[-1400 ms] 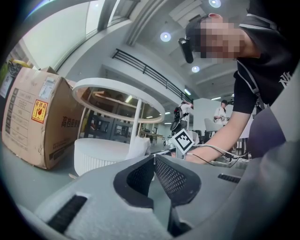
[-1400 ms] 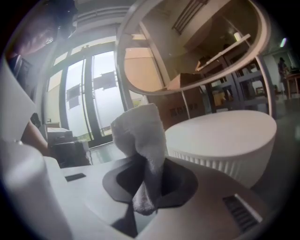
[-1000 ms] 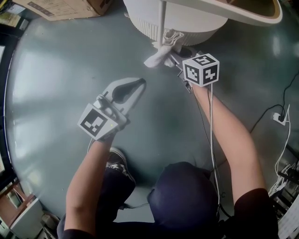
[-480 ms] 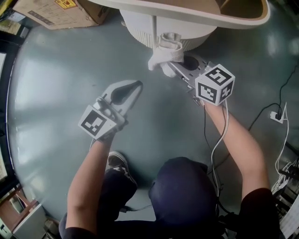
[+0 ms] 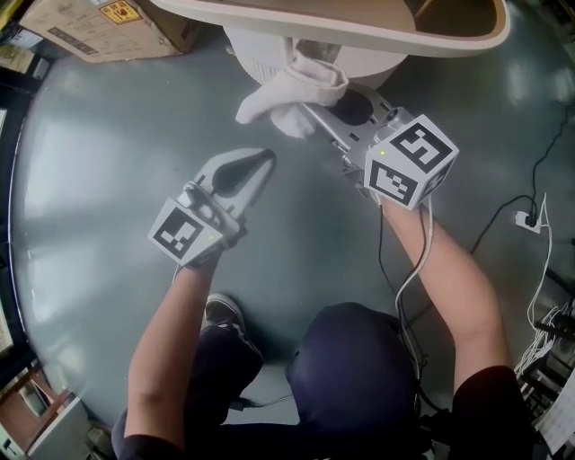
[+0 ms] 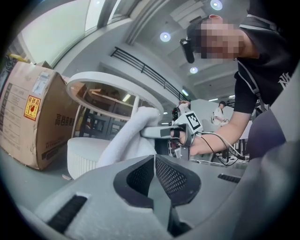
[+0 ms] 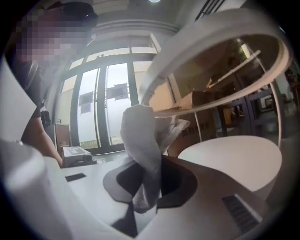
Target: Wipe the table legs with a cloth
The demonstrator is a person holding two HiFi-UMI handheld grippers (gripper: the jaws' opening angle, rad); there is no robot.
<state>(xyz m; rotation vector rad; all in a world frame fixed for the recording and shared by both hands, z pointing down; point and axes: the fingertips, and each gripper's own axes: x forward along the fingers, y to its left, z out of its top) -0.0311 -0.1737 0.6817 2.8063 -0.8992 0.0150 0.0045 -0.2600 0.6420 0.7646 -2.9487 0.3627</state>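
Observation:
The round white table shows its top rim (image 5: 359, 27) and ribbed base (image 5: 256, 54); its thin white leg (image 6: 136, 101) rises between them. My right gripper (image 5: 313, 112) is shut on a white cloth (image 5: 287, 88), which is bunched against the leg just under the table top. The cloth (image 7: 143, 140) stands up from between the jaws in the right gripper view. My left gripper (image 5: 256, 169) hangs lower left over the grey floor, shut and empty, its pads (image 6: 161, 176) meeting. From there the cloth (image 6: 129, 140) and the right gripper (image 6: 161, 132) show ahead.
A cardboard box (image 5: 99, 22) lies on the floor at the far left of the table, also the box (image 6: 28, 122). Cables and a plug (image 5: 526, 220) trail along the right. My shoe (image 5: 220, 314) is below the left arm.
The right gripper has lifted the cloth up the leg from near the base towards the underside of the table top. The left gripper has hardly moved.

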